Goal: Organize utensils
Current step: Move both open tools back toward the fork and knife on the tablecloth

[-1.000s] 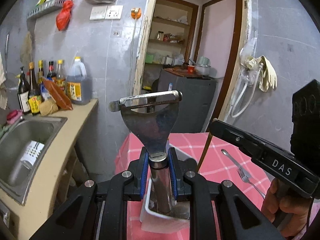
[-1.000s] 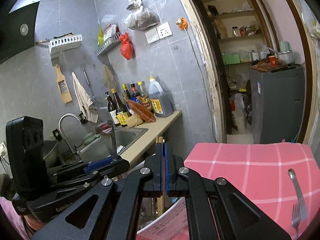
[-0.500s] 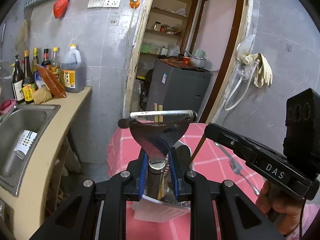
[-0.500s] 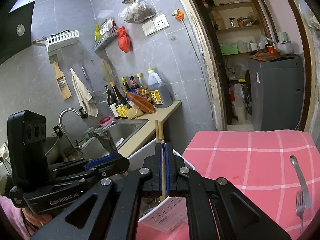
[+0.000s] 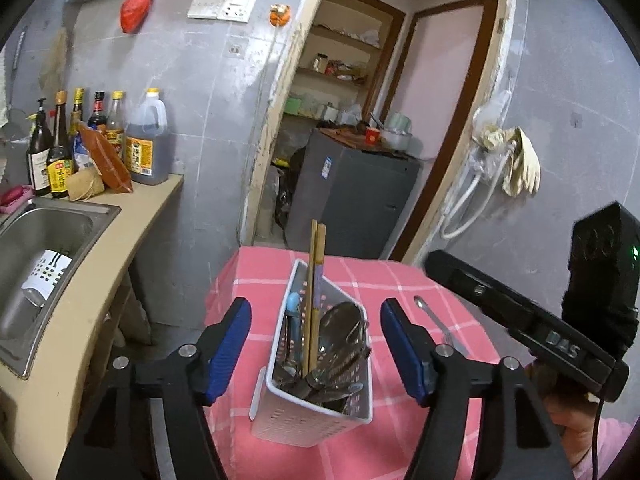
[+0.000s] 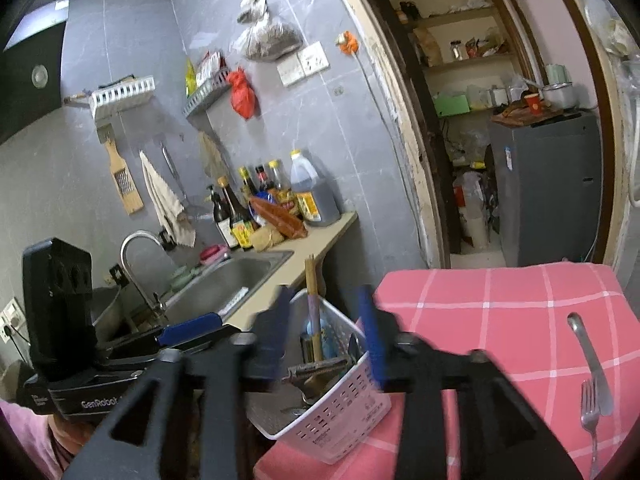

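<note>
A white perforated utensil basket point(image 5: 304, 420) point(image 6: 352, 404) stands on the pink checked tablecloth point(image 5: 400, 280) point(image 6: 500, 292). In it are wooden chopsticks point(image 5: 316, 264) point(image 6: 311, 288) standing upright, a metal peeler point(image 5: 344, 328) point(image 6: 316, 370) and other utensils. My left gripper point(image 5: 315, 318) is over the basket, its jaws opening, and nothing is pressed between the blue pads. My right gripper point(image 6: 325, 316) is blurred, its jaws opening too; the chopsticks stand between them, untouched. A fork point(image 6: 588, 404) point(image 5: 450, 338) and a metal utensil handle point(image 6: 586, 354) lie on the cloth to the right.
Left of the table runs a counter with a steel sink point(image 5: 36, 236) point(image 6: 224, 284) and several sauce bottles point(image 5: 100, 148). Behind the table an open doorway shows a grey fridge point(image 5: 352, 188) and shelves. Rubber gloves point(image 5: 516, 160) hang on the right wall.
The left jaws spread and let go of the peeler, which now lies in the basket. The right jaws parted from the chopsticks, which now stand in the basket.
</note>
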Motion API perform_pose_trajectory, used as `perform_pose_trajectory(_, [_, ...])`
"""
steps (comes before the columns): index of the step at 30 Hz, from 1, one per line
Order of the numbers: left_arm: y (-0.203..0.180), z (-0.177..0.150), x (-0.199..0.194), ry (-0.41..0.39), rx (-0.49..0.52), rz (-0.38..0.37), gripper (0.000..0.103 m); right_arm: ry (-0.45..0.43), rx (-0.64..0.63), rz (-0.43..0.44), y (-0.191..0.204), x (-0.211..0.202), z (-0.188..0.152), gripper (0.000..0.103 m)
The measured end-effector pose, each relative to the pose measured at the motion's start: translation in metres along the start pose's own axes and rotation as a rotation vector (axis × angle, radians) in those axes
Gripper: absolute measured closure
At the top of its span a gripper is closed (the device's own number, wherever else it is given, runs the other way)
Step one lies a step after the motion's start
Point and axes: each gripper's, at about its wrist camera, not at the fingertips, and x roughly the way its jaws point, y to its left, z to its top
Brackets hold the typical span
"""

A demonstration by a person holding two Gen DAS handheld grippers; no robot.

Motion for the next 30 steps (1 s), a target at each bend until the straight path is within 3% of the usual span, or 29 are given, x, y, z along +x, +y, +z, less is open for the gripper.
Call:
perform_pose_trajectory(5, [-0.007,0.01,-0.012,-0.07,-0.012,0.018,0.024,-0.052,-0.019,-0.033,-0.002,-0.021,0.012,0.063])
perform_pose_trajectory(13, [-0.036,0.026,-0.025,-0.164,0.015,0.03,0.005,-0.155,-0.015,-0.108,-0.024,-0.069,0.035,0.031])
perform_pose_trajectory(15, [-0.048,0.029,-0.026,-0.192,0.024,0.035,0.0,-0.175,-0.01,-0.132,-0.034,-0.08,0.039,0.009])
perform_pose_trajectory(17, [-0.057,0.03,-0.026,-0.211,0.03,0.038,0.0,-0.194,-0.006,-0.154,-0.041,-0.09,0.042,0.001])
perform_pose_trajectory(30, [-0.119,0.024,0.008,-0.205,-0.029,-0.009,0.0,-0.238,0.021,-0.311,-0.118,-0.154,0.053,0.001])
